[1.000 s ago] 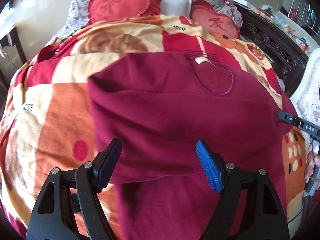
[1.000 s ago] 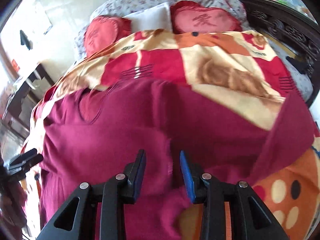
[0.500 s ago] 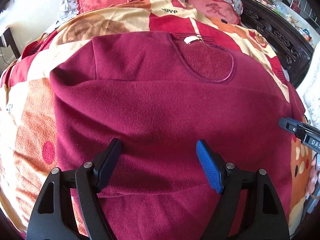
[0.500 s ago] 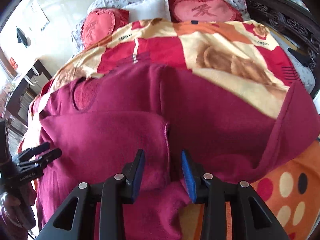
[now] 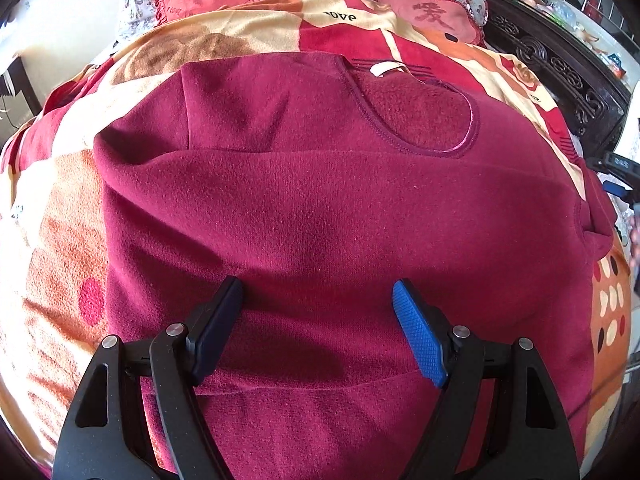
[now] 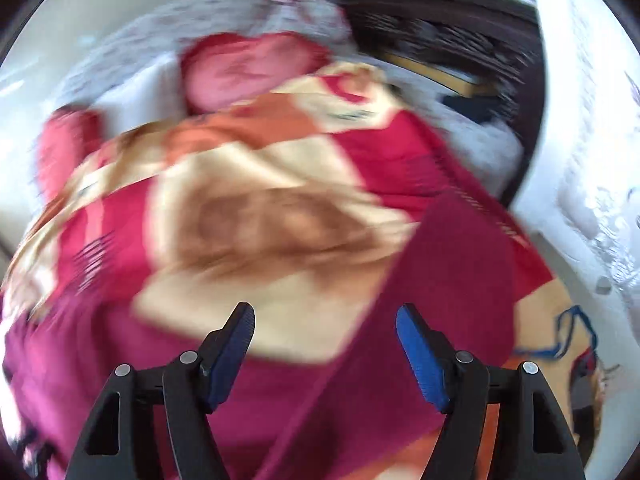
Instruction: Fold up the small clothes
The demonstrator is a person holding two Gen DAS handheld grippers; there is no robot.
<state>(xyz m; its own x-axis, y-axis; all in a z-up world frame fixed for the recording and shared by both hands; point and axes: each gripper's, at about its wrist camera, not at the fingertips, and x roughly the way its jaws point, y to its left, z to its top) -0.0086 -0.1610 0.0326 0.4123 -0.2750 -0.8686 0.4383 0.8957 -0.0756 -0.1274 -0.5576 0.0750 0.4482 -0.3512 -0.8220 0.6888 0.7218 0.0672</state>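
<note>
Maroon sweatshirt (image 5: 320, 208) lies on blanket (image 5: 52, 248); both grippers' fingers (image 5: 416, 332) spread, gripping nothing.

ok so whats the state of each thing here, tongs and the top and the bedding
left tongs: open, holding nothing, over the top
right tongs: open, holding nothing, view blurred
maroon fleece top: spread on the blanket, left sleeve folded across the chest
patterned blanket: spread over the bed

- left gripper (image 5: 318, 300): black plastic arms, 4 silver screws, blue textured pads (image 5: 418, 332)
- right gripper (image 6: 325, 328): same black frame, 4 silver screws, blue ribbed pads (image 6: 420, 354)
</note>
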